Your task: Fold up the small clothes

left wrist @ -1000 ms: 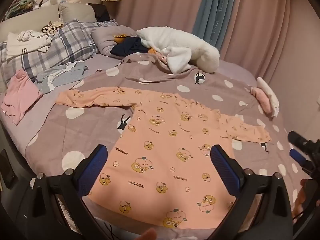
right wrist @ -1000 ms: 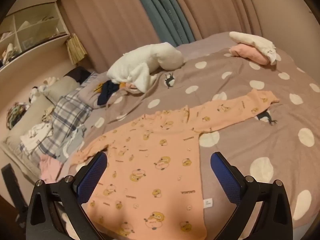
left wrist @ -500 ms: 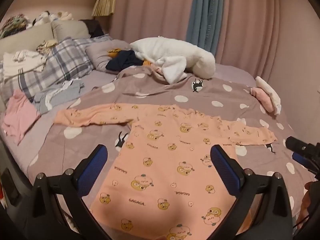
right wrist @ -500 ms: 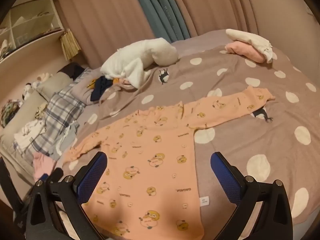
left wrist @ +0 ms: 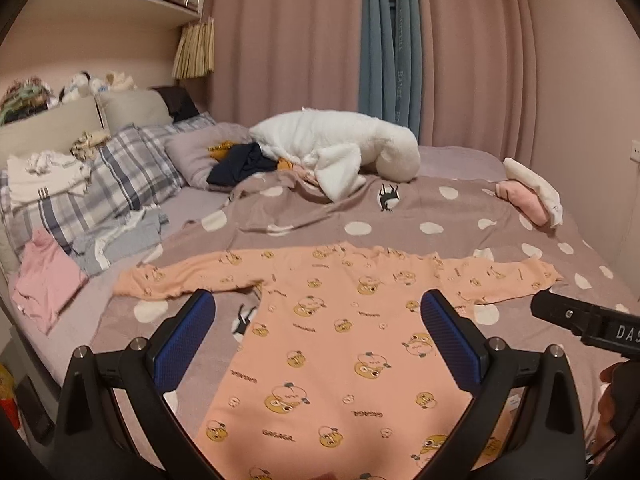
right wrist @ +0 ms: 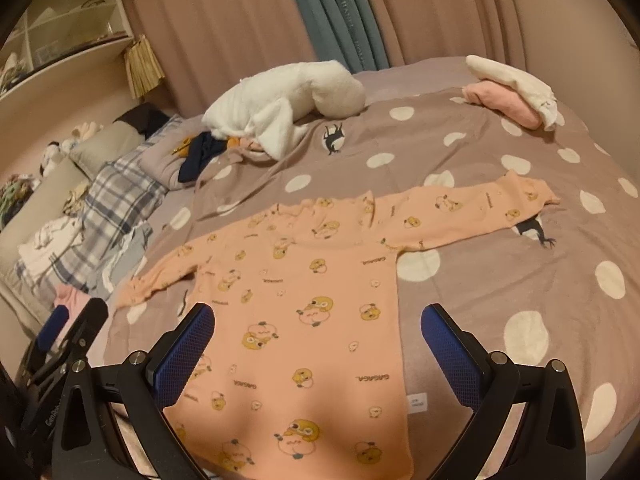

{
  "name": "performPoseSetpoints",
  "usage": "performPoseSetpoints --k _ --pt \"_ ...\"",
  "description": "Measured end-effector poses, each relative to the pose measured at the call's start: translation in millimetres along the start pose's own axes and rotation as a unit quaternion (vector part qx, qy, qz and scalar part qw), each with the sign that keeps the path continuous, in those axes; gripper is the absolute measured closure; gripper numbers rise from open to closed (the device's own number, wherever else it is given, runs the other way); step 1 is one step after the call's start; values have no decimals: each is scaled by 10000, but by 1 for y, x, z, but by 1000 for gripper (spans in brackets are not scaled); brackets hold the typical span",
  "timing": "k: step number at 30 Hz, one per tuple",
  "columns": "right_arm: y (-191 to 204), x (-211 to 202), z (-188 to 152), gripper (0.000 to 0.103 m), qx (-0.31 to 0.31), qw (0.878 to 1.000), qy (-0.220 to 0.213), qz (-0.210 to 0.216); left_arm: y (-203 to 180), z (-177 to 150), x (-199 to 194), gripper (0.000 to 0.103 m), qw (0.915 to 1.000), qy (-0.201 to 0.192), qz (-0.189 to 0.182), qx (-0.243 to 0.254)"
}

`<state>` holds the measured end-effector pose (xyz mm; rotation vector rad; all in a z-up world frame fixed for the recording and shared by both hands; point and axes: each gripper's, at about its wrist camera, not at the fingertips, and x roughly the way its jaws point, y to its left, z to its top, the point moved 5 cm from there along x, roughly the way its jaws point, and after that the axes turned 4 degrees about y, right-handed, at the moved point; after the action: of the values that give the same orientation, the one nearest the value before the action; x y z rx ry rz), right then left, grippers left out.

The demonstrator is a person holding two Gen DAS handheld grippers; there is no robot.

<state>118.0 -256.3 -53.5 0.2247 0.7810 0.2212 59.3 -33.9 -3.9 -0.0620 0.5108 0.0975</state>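
Two sets of tongs, left gripper [left wrist: 318, 334] and right gripper [right wrist: 318, 346], both spread wide, clamped on nothing. Just ahead, between the fingers: peach shirt [left wrist: 344, 340] flat on the dotted duvet [right wrist: 500, 216], sleeves out sideways. Beyond: white plush [left wrist: 340, 152]. Risk: pinching duvet along with thin fabric, dragging the shirt askew.

Polka-dot bed [left wrist: 452, 216] under spread peach shirt [left wrist: 340, 340], white plush [left wrist: 340, 152], plaid pillow [left wrist: 120, 184].

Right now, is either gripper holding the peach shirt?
No. Both the left gripper and right gripper hang open above the peach shirt, which lies flat on the bedspread.
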Motion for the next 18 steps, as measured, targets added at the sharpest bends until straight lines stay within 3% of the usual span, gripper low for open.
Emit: performPoseSetpoints --k 4,11,15,18 --pt "5 0 2 0 -98 9999 -122 0 0 -2 5 0 9999 141 -53 -59" --pt "25 -3 1 0 -838 9958 -315 -177 -2 -12 11 0 9992 395 13 33" --pt "26 2 -1 0 -689 9969 -216 296 3 -17 13 0 9978 637 -74 -149" --pt "27 7 -2 0 -763 9965 -81 316 5 -20 14 0 9968 737 -149 -280"
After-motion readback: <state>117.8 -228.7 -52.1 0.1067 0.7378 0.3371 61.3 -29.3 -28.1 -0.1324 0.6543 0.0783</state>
